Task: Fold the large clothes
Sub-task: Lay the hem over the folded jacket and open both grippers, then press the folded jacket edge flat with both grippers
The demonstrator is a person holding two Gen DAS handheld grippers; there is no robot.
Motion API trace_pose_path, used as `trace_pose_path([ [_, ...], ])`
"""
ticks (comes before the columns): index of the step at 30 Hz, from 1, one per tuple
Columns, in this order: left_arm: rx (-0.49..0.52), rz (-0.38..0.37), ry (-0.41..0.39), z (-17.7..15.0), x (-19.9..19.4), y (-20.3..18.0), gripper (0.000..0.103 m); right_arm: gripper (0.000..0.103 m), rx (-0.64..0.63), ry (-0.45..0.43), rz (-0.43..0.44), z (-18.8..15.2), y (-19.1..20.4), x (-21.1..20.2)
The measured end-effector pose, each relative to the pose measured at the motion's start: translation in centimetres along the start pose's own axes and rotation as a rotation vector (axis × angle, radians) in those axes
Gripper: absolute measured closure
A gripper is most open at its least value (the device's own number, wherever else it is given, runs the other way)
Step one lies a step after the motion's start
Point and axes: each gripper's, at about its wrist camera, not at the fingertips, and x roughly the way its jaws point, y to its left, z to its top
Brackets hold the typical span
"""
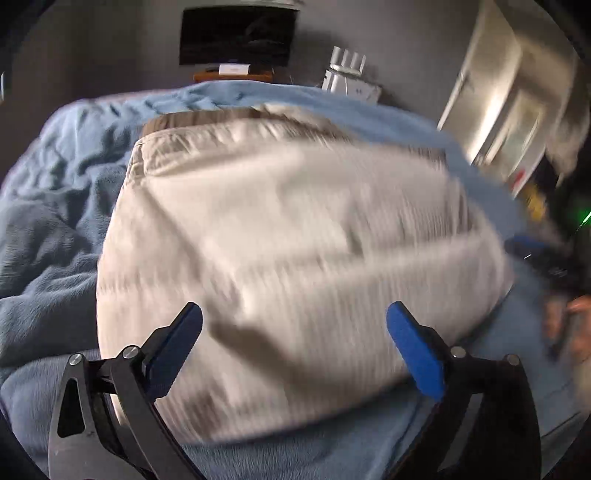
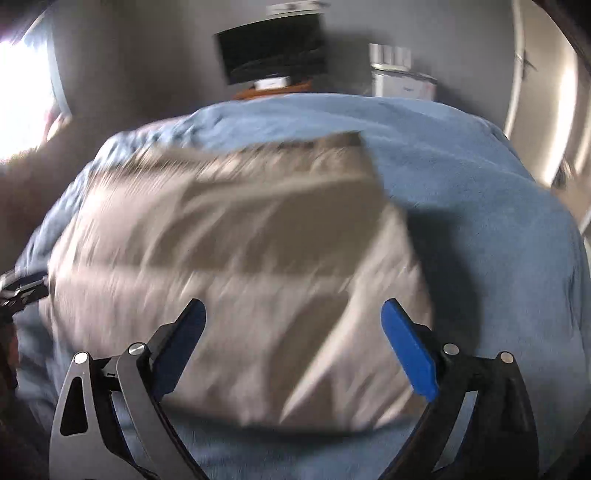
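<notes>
Beige striped garment [image 1: 288, 240] lies folded into a blurred rectangle on blue blanket [image 1: 55, 229], middle of bed. Left gripper [image 1: 294, 341] and right gripper [image 2: 293, 339] both spread wide, holding nothing, above its near edge.

From where I sit, nothing here can be read. Both wrist views are smeared with motion blur. The white box [image 1: 233, 68] under the dark screen [image 1: 236, 35] carries a faint mark I can't make out, and the white appliance [image 2: 402, 83] by the far wall shows a small dark smudge on its front that may be a logo, too blurred to tell.
</notes>
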Motion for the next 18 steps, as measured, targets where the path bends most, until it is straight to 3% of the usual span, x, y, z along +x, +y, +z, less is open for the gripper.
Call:
trace_pose_path([
  [4,0.079,0.067,0.013,-2.9,1.4,-2.7,0.007,0.011,-0.083,0.038,0.011,-3.6,3.3,0.6],
  [7,0.085,0.1,0.021,-2.7,3.2,-2.8,0.006,0.011,-0.084,0.05,-0.009,-3.8,4.1,2.5],
  [15,0.006,0.065,0.012,4.7,7.1,0.2,0.006,0.008,-0.055,0.03,0.018,2.1,4.8,7.5],
  [18,-0.073,0.06,0.033,7.9,9.1,1.6,0.005,0.006,-0.03,0.05,0.021,5.0,5.1,9.9],
])
